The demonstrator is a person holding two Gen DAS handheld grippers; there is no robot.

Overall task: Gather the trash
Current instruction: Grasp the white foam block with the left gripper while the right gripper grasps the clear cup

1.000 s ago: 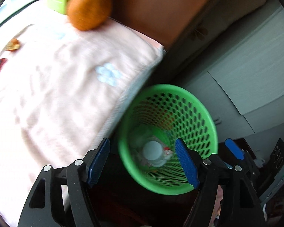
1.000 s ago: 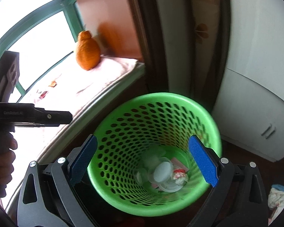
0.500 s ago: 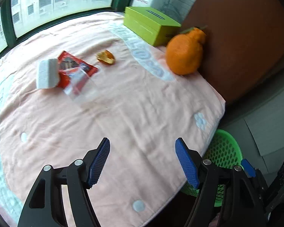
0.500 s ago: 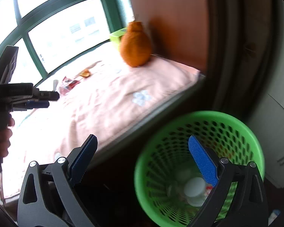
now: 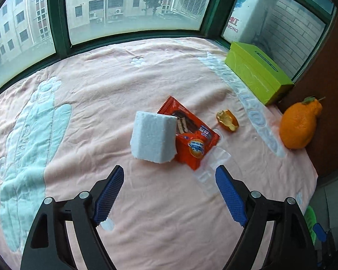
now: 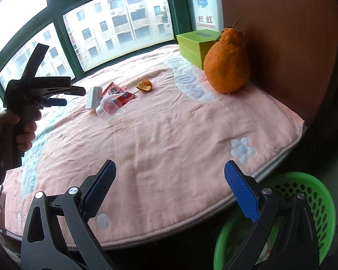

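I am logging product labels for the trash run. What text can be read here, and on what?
"长虹 CHANGHONG": white sign with a blue cartoon figure behind the window.
Red crinkled snack wrapper: print too blurred to read.
Lime-green rectangular cardboard box: no legible text.

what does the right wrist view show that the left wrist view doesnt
Only the right wrist view: the left gripper seen from outside with the hand holding it, and most of the green basket.
Only the left wrist view: the cloth's big pale blue pattern.
Both: foam block, red wrapper, clear plastic cup, peel, orange fruit, green box.
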